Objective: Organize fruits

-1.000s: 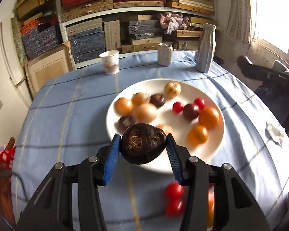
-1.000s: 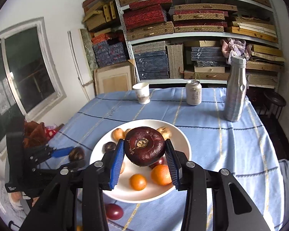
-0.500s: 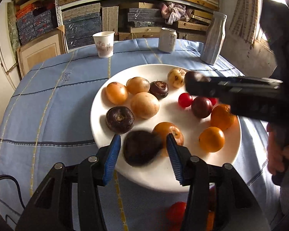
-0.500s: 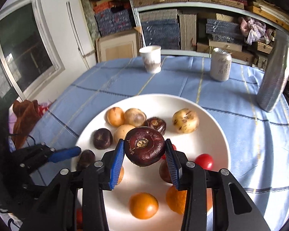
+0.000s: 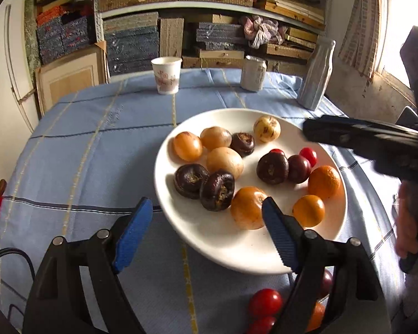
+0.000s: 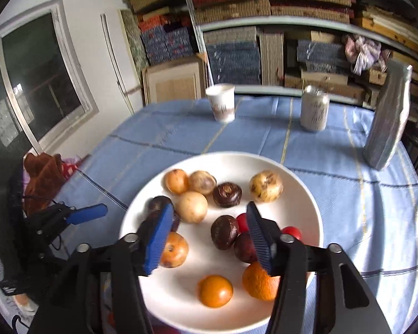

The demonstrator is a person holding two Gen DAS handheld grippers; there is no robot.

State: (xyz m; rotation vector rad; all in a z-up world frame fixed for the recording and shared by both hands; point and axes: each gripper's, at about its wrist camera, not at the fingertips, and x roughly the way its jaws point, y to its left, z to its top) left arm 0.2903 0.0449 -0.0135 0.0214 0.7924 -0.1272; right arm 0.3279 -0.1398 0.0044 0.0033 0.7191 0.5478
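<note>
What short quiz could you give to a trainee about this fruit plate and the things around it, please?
1. True or false: the jaws of the left gripper are shut.
2. What stands between the paper cup and the bottle? A) a can B) a bowl C) a jar
3. Fill in: some cherry tomatoes lie off the plate, on the ___.
Key: 1 false, the jaws are open and empty. 2 A, the can. 3 the tablecloth.

Plate [image 5: 209, 236] looks like glossy white ceramic, sitting on a matt woven blue cloth over the table [image 5: 97, 153]. Tongs [image 5: 206, 231] have ribbed blue rubbery pads [image 5: 132, 231] on matt black plastic. Upper middle: paper cup [image 5: 165, 75], dull metal can [image 5: 253, 73].
</note>
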